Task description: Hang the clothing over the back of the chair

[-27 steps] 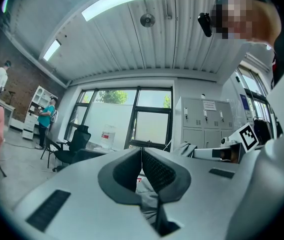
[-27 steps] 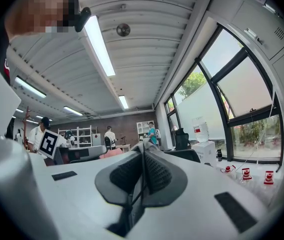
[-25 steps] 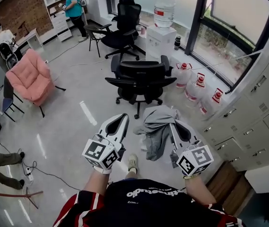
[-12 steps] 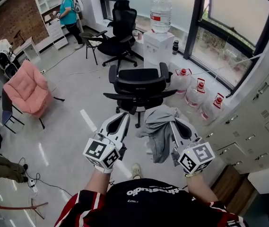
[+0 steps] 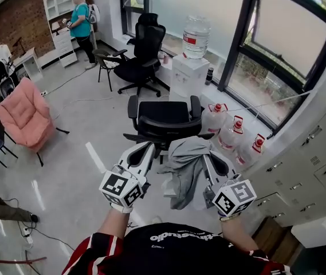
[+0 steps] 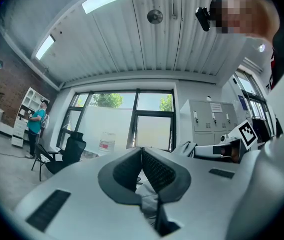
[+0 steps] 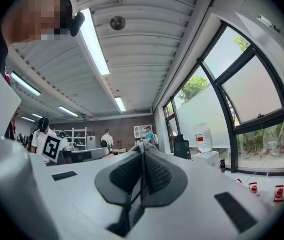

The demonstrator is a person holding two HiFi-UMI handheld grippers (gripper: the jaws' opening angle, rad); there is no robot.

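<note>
The right hand-held gripper [image 5: 209, 162] is clamped on the grey clothing [image 5: 184, 168] near the black chair [image 5: 164, 118]. The left hand-held gripper [image 5: 146, 149] is closed, seemingly on its edge.

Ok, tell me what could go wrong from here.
The garment hangs bunched from the right claw alone; it might land as a lump and slide off the chair back. The left claw is shut and empty, so nothing spreads the cloth. The chair could swivel when nudged.
</note>
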